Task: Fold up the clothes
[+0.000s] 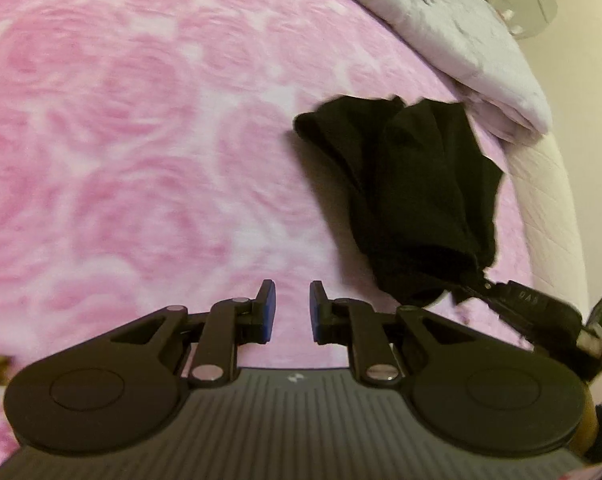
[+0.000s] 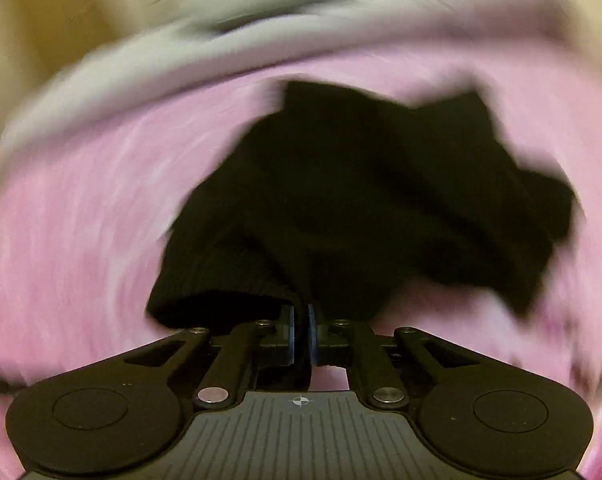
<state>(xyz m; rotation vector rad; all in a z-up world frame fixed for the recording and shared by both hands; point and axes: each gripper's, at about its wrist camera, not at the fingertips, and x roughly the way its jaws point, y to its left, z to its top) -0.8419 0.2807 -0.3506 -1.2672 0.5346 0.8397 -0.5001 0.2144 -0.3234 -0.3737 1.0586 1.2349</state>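
Garment, black, lies bunched on the pink bedspread ahead of the right gripper, which pinches its ribbed edge; left gripper gapes empty beside it.

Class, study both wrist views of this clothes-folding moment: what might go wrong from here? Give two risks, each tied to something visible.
1. The right gripper pinches only a ribbed edge of the black garment, which hangs bunched; the thin bite may slip.
2. The left gripper is open and empty above the pink blanket, so the garment, held at one point, may fold crookedly.
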